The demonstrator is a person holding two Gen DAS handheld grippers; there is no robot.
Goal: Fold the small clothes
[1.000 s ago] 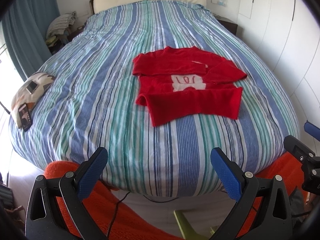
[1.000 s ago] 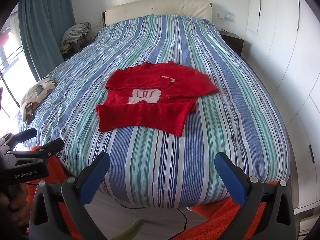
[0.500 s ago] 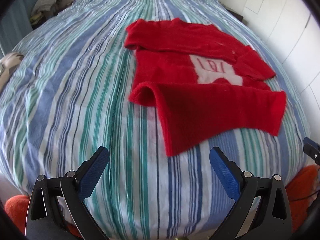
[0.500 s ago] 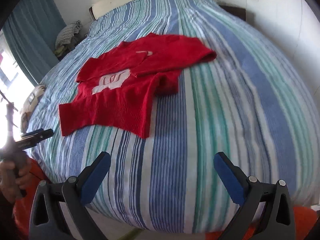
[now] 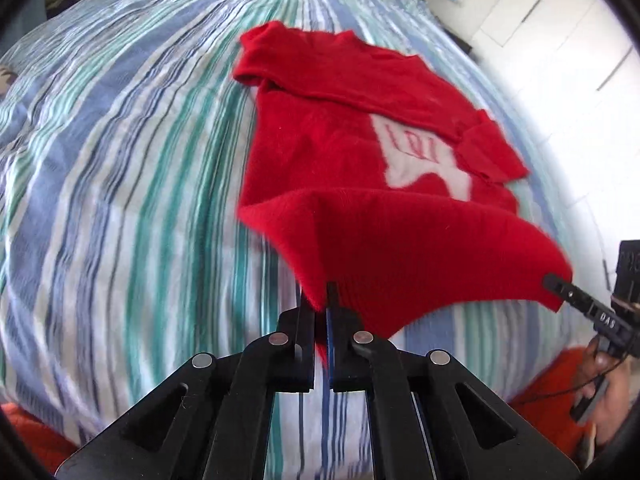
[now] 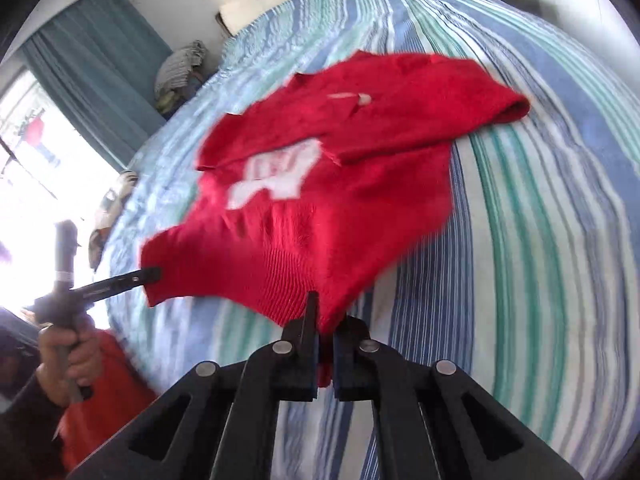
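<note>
A small red sweater [image 5: 352, 128] with a white patch on its chest lies on the striped bed [image 5: 120, 168], sleeves folded across the body. My left gripper [image 5: 322, 308] is shut on the left corner of the ribbed hem and lifts it off the bed. My right gripper [image 6: 326, 320] is shut on the right hem corner of the sweater [image 6: 328, 184] and lifts it too. The right gripper shows at the far right of the left wrist view [image 5: 560, 286]. The left gripper shows at the left of the right wrist view [image 6: 150, 274].
The striped duvet [image 6: 540, 200] covers the whole bed. A patterned cushion [image 6: 114, 200] lies at the bed's left edge. A teal curtain [image 6: 100, 64] and a bright window stand to the left, white wardrobe doors [image 5: 560, 32] to the right. Orange cloth [image 6: 104, 384] lies below.
Both grippers have moved forward to the sweater's near hem and shut on its two corners. The hem is now raised off the bed.
</note>
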